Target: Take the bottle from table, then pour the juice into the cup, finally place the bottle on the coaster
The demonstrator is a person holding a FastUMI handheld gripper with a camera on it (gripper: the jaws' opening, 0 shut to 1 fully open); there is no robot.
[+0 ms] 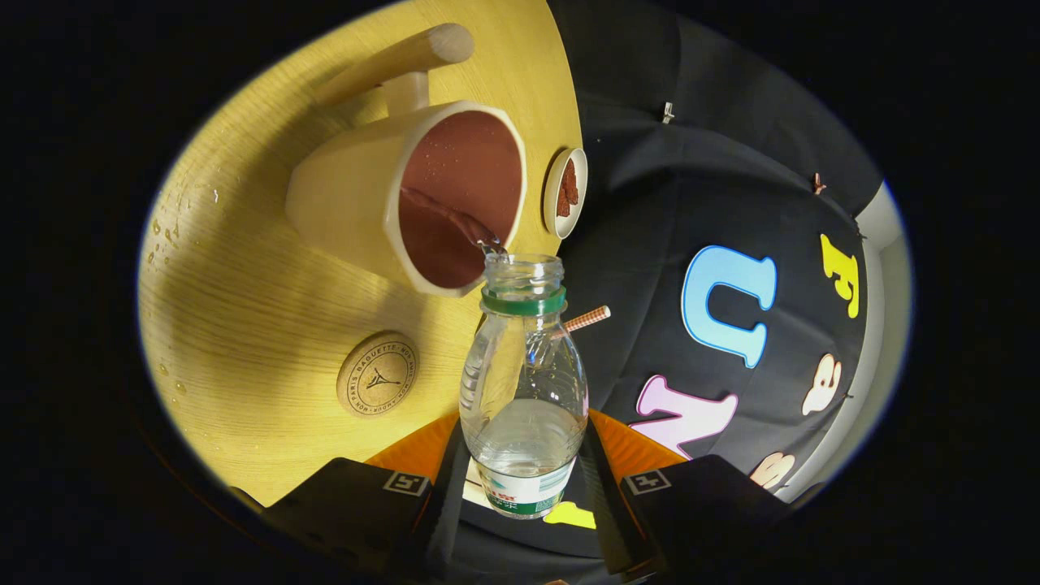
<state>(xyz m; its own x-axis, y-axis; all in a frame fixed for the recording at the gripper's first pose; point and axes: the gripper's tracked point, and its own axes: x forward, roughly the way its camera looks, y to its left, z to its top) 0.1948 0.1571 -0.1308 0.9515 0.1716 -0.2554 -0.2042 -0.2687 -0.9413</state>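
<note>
My gripper [524,479] is shut on a clear plastic bottle [524,382] with a green neck ring and no cap, held between the two fingers by its lower body. The bottle is tipped over, its open mouth right at the rim of a cream cup [406,195] with a brown inside and a wooden handle. A thin stream of clear liquid runs from the mouth into the cup, and some liquid stays in the bottle. A round wooden coaster [378,374] with a printed emblem lies on the yellow table [244,301], beside the bottle and short of the cup.
A small white dish [565,192] with something brown in it sits by the table's edge just beyond the cup. A striped straw [587,318] pokes out behind the bottle's neck. Water drops [166,231] dot the table past the cup. Black cloth hangs beyond the table's edge.
</note>
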